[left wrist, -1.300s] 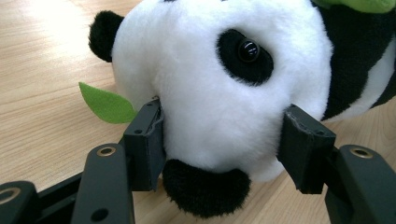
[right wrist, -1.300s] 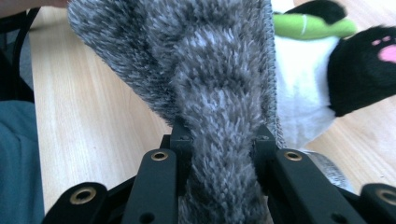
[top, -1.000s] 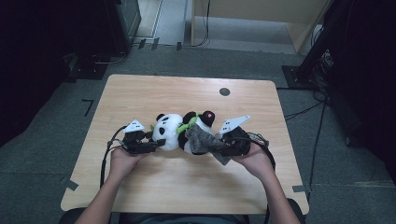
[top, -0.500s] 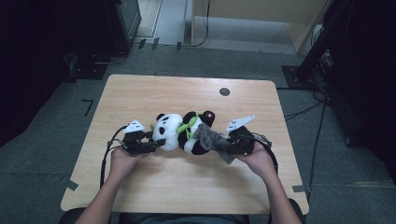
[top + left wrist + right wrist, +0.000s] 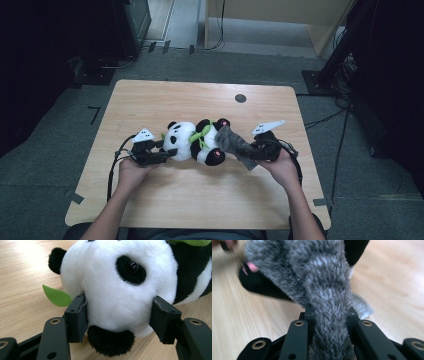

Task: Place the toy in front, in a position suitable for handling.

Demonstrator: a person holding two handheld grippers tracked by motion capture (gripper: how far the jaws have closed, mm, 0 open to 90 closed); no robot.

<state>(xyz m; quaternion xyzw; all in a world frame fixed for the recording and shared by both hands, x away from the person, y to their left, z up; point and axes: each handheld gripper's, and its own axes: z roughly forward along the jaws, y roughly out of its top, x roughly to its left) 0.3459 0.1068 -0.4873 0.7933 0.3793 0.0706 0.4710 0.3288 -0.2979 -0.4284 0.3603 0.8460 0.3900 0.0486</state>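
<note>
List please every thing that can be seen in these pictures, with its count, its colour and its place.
plush panda: one, black and white with green leaves at the neck, lying on its side at the middle of the table, head between the left gripper's jaws
fuzzy cloth: one, grey, at the panda's feet, pinched in the right gripper
table: one, light wood, centre of the high view
round cap: one, dark, set in the table top near its far edge
left gripper: one, black, jaws on both sides of the panda's head
right gripper: one, black, shut on the cloth
hands: two, behind the grippers, near edge of the table
</note>
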